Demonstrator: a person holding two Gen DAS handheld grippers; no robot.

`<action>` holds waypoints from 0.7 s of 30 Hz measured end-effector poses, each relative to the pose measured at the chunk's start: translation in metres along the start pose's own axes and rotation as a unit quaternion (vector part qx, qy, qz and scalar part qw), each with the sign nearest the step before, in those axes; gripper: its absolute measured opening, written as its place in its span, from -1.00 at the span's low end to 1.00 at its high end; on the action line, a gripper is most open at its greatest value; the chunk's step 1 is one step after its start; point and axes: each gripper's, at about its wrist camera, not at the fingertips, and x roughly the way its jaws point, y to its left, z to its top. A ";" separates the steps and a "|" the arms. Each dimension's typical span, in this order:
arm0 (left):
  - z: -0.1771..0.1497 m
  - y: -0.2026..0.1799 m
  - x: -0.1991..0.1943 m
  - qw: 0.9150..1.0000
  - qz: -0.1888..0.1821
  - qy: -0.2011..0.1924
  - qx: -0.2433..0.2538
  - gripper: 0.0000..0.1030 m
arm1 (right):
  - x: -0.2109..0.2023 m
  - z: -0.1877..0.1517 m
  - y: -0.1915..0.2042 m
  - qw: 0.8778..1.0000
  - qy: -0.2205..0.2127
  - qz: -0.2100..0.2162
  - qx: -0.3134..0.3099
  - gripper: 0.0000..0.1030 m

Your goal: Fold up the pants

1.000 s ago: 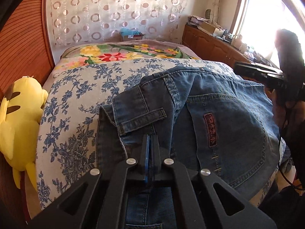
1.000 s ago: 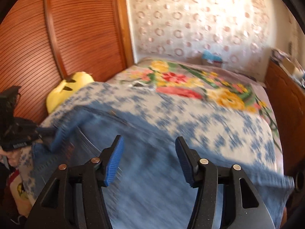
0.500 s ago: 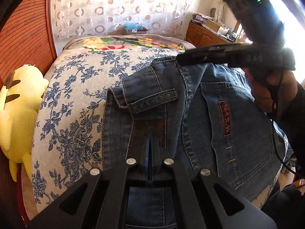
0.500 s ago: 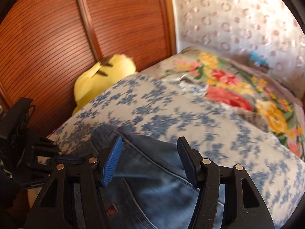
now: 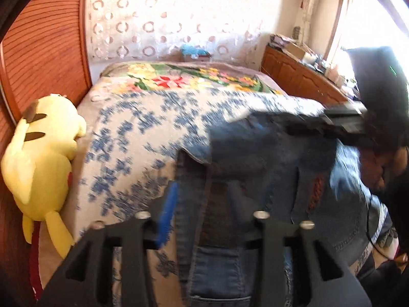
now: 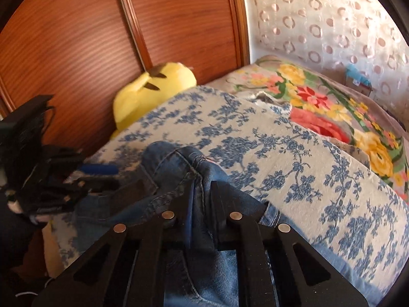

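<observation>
Beside the yellow plush [image 5: 41, 151], your left gripper [image 5: 202, 204] has just been opening, its jaws astride the jeans [image 5: 276, 158] on the bed [image 5: 143, 138]. Further right, your right gripper [image 6: 202, 194] has just clamped the denim.

pants [image 6: 204, 276]: blue denim, stitched | quilt [image 6: 294, 158]: matt printed cloth | toy [image 5: 43, 158]: yellow plush | wall panel [image 6: 102, 38]: ribbed glossy wood

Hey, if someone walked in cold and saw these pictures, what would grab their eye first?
Probably the blue jeans bunched on the blue-flowered bedspread, with the right gripper shut on a fold of denim. Next, the bright yellow plush toy against the wooden wardrobe on the bed's left, then the left gripper open over the waistband.
</observation>
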 end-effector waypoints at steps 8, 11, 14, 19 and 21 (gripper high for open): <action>0.025 0.013 0.001 1.000 0.025 -0.019 0.002 -0.11 | -0.034 -0.040 0.019 0.999 -0.019 0.020 0.021 -0.89; 0.031 0.011 0.008 1.000 0.017 -0.015 0.008 -0.11 | -0.041 -0.055 0.025 0.999 -0.023 0.022 0.031 -0.89; 0.033 0.007 0.018 1.000 0.002 -0.003 0.005 -0.11 | -0.046 -0.066 0.028 0.999 -0.025 0.019 0.038 -0.90; 0.032 0.001 0.017 1.000 -0.024 -0.007 -0.013 -0.11 | -0.048 -0.068 0.039 0.999 -0.028 -0.008 0.015 -0.89; 0.032 0.001 0.010 0.999 -0.019 -0.021 -0.021 -0.11 | -0.048 -0.068 0.040 0.999 -0.030 -0.014 0.012 -0.89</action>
